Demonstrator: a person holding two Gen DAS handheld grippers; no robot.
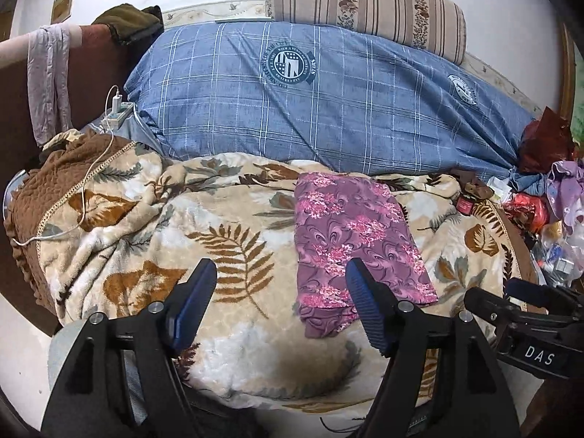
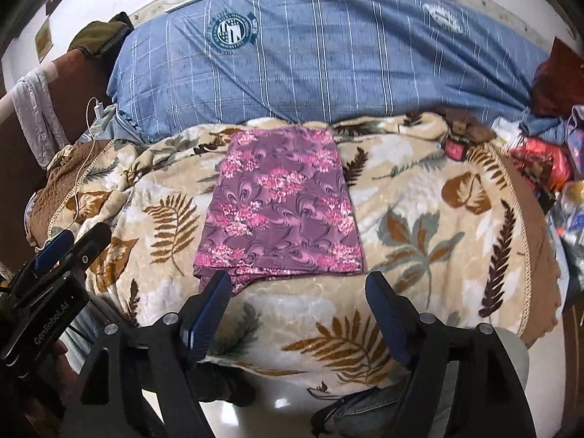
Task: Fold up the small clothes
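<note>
The work surface is a bed covered by a plush cream blanket printed with brown fern fronds and leaves point(image 2: 412, 226), rumpled along its left side. Across the far part of the bed a large blue checked cushion bearing round crest prints point(image 1: 328, 98) is laid, and behind it a beige striped bolster with floral bands point(image 1: 368, 7) is propped against a pale wall. At the far left a brown quilted cover with a gold trim point(image 1: 54, 179) is bunched up, a white charging cable point(image 1: 93, 168) is trailed over it from a white power strip point(image 1: 116, 113), and a grey cloth point(image 1: 49, 80) is hung over a dark red headboard or rail. At the right edge of the bed a heap of mixed items is seen, among them red wrapping point(image 1: 544, 138) and lilac fabric point(image 1: 569, 189); their details cannot be made out. No container is clearly shown.

The folded purple garment with pink flower print point(image 2: 281, 200) is laid flat near the middle of the blanket, its near edge showing stacked layers.

The left gripper point(image 1: 281, 273) is held near the bed's front edge with its blue-padded fingers spread wide and nothing between them; its right finger overlaps the garment's near edge in the left wrist view. The right gripper point(image 2: 299, 288) is likewise spread wide and empty, just short of the garment's near edge.
</note>
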